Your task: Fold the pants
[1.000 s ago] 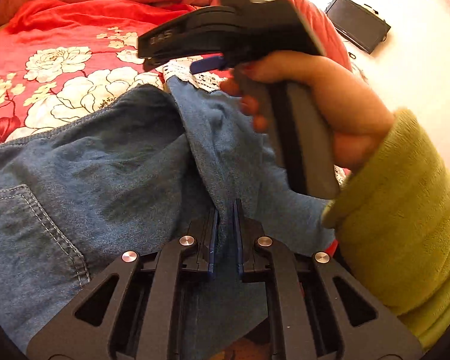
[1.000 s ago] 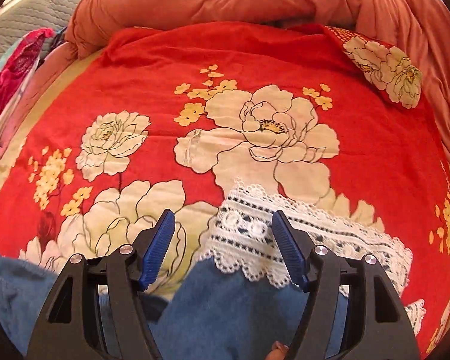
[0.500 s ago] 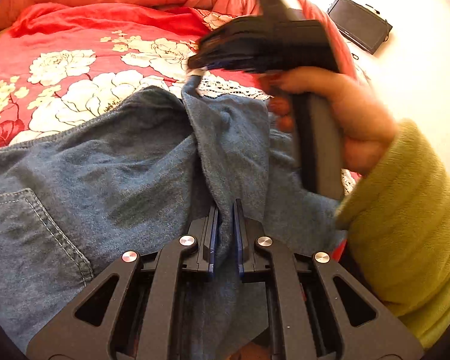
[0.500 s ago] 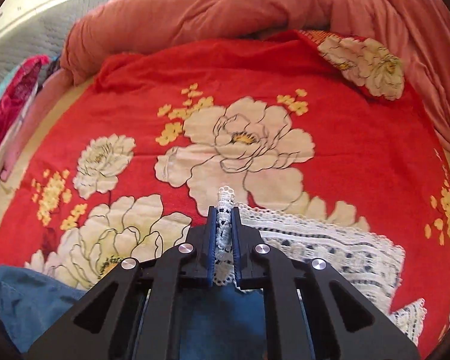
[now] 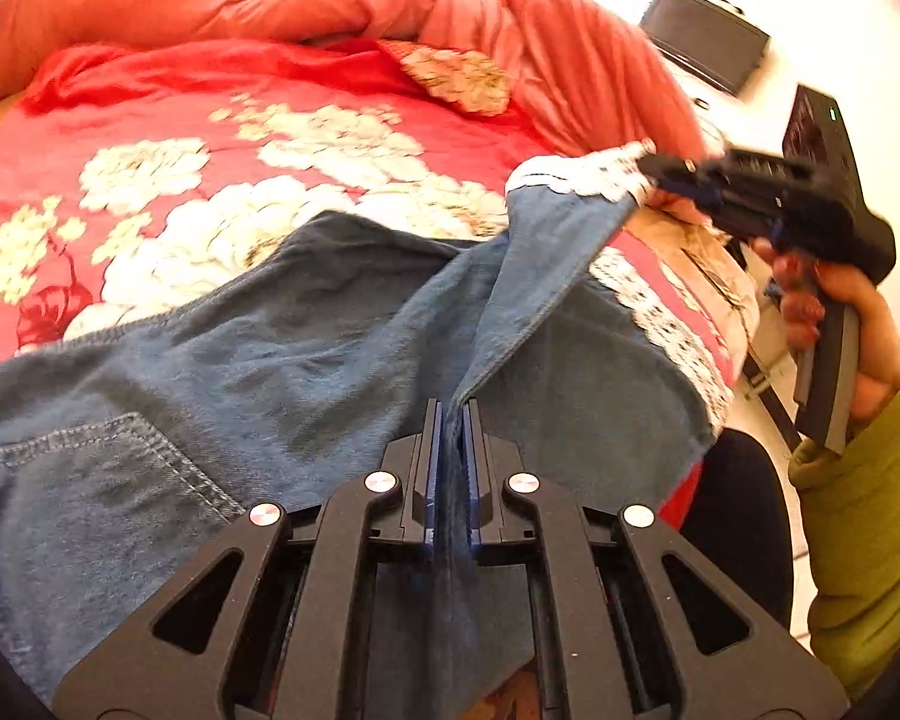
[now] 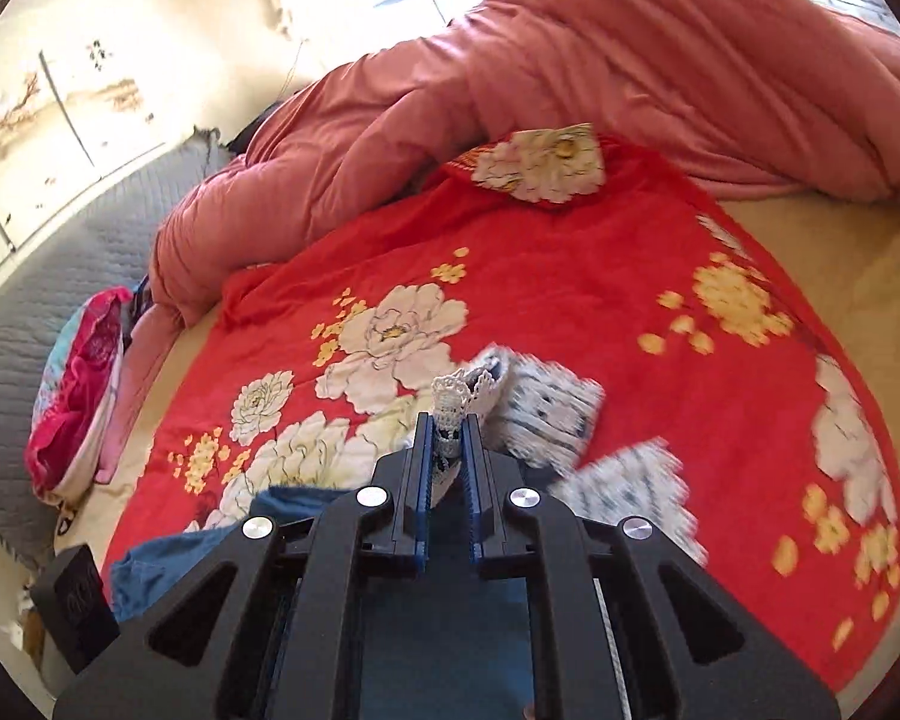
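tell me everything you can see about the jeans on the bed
The jeans are blue denim with a stitched back pocket and white lace trim at the leg hems. They lie rumpled across the red flowered blanket. The left gripper is shut on a fold of denim; the right gripper pinches one lace hem, lifting that leg off the bed. The other hem lies flat.

My left tongs are clamped tight, pointing downward. My right tongs are pinched closed too, gripped in my right hand.
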A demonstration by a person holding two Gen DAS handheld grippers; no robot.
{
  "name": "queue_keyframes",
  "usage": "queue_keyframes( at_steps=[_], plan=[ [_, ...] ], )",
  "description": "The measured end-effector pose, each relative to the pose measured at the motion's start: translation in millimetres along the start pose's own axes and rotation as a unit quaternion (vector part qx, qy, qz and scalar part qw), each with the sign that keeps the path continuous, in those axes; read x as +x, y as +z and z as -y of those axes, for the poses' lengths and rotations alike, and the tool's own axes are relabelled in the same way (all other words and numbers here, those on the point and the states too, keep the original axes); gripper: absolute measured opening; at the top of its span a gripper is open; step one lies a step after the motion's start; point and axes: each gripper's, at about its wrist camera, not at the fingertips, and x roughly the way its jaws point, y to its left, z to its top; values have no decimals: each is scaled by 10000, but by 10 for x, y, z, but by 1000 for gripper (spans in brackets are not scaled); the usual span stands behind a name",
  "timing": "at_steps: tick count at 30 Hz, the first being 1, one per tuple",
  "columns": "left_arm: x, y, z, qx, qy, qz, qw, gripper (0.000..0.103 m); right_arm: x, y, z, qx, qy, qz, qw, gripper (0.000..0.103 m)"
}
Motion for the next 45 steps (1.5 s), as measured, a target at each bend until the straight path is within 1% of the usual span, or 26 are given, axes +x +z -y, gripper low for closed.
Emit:
queue_keyframes(
  at_steps=[2, 6, 10, 13, 16, 19, 22, 23, 24, 25, 26, 27, 28, 29, 30, 32, 33, 34, 35, 38, 40, 42, 45],
  plan=[
    [-61, -28, 98, 204, -53, 36, 9998, 2, -226, -156, 151, 88, -85, 79, 9999, 8],
    [-74, -85, 264, 561, -113, 19, 9984, 2, -493, -430, 360, 353, -125, 105, 9992, 8],
    [-42, -130, 393, 782, -196, -100, 9967, 2, -669, -646, 500, 551, -183, 122, 9982, 8],
    [-116, -186, 514, 1014, -283, -85, 9944, 2, -773, -791, 598, 626, -248, 51, 9977, 8],
    [-168, -264, 633, 1258, -298, -85, 9916, 2, -878, -929, 723, 791, -207, -1, 9967, 8],
    [-149, -343, 740, 1572, -157, -73, 9874, 2, -926, -1034, 803, 868, -175, -92, 9960, 8],
    [-67, -389, 794, 1743, -1, -169, 9845, 2, -919, -1122, 868, 939, -144, -154, 9954, 9],
    [-36, -396, 798, 1779, 45, -184, 9839, 2, -913, -1143, 885, 970, -135, -161, 9951, 12],
    [-3, -415, 806, 1836, 163, -197, 9827, 2, -895, -1169, 885, 945, -129, -197, 9952, 12],
    [14, -434, 816, 1900, 241, -216, 9813, 4, -878, -1168, 883, 914, -157, -209, 9955, 12],
    [31, -446, 824, 1937, 262, -227, 9804, 8, -869, -1180, 875, 887, -190, -208, 9957, 12],
    [56, -457, 827, 1968, 315, -223, 9797, 11, -853, -1174, 874, 881, -183, -214, 9957, 13],
    [63, -467, 835, 2000, 341, -227, 9789, 15, -841, -1174, 883, 919, -152, -220, 9954, 22],
    [85, -477, 839, 2044, 353, -233, 9780, 16, -829, -1167, 896, 970, -150, -214, 9949, 32],
    [97, -482, 845, 2055, 352, -244, 9777, 16, -820, -1166, 906, 1013, -176, -201, 9945, 34],
    [133, -500, 850, 2073, 364, -287, 9772, 16, -799, -1153, 933, 1044, -204, -161, 9942, 34],
    [155, -507, 845, 2084, 365, -315, 9769, 15, -785, -1157, 939, 1046, -183, -158, 9942, 31],
    [173, -511, 838, 2082, 381, -337, 9768, 7, -780, -1156, 947, 1046, -170, -148, 9943, 21],
    [196, -507, 817, 2065, 391, -391, 9769, 1, -778, -1162, 950, 1051, -173, -144, 9942, 14],
    [157, -498, 803, 2040, 333, -396, 9776, 0, -821, -1161, 946, 1057, -134, -130, 9942, 12],
    [34, -487, 854, 2167, 257, -257, 9756, 0, -891, -1149, 903, 955, -74, -112, 9953, 12],
    [-78, -488, 917, 2295, 210, -114, 9730, 0, -956, -1143, 866, 830, -105, -97, 9965, 12],
    [-129, -566, 949, 2373, 162, -182, 9711, 0, -993, -1170, 877, 752, -168, -164, 9969, 12]
  ],
)
